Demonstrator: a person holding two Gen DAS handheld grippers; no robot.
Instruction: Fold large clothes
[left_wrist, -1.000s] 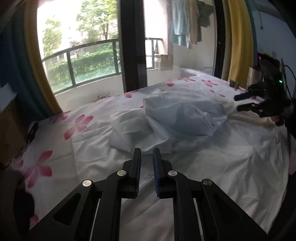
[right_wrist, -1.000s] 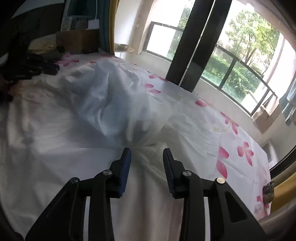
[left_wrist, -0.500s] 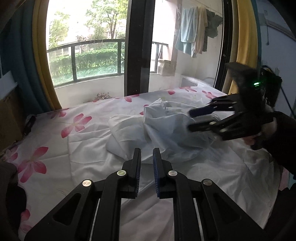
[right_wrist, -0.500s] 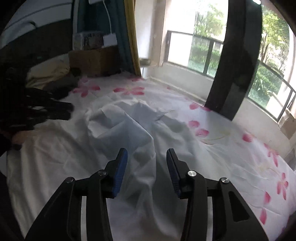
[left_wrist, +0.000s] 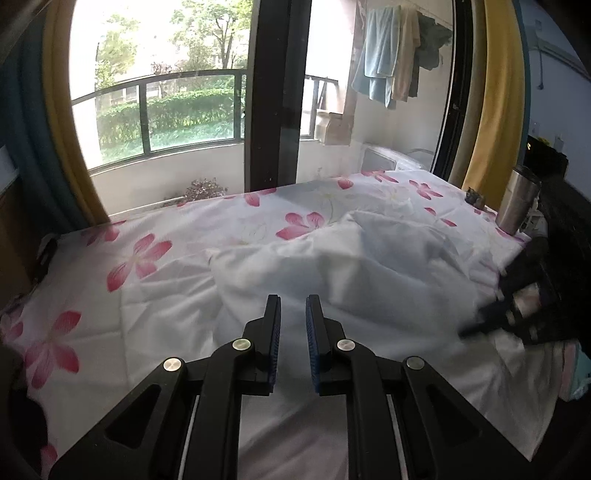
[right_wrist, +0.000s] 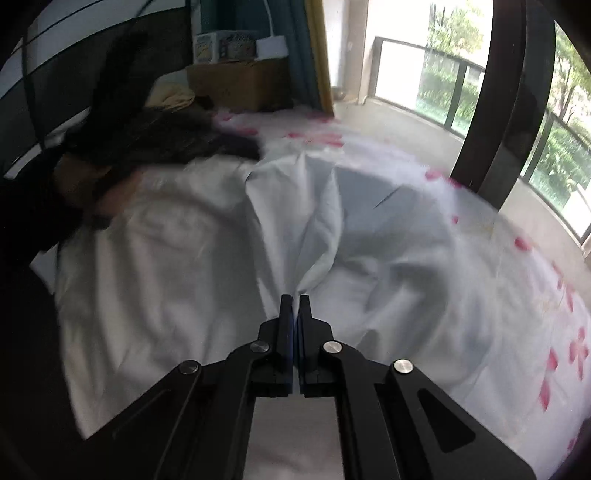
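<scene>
Right gripper (right_wrist: 294, 301): just clamped shut on pale garment (right_wrist: 314, 221), ready to lift
Left gripper (left_wrist: 292, 306): narrowly parted, empty, waiting

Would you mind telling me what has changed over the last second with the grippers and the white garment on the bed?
The right gripper has just closed its jaws on a bunched fold of the white garment. The left gripper stayed slightly open and empty above the garment. The flowered sheet lies as before.

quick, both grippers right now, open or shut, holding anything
Left gripper: open, narrow gap, nothing between its fingers.
Right gripper: just closed, shut on a bunched fold of the white garment.
</scene>
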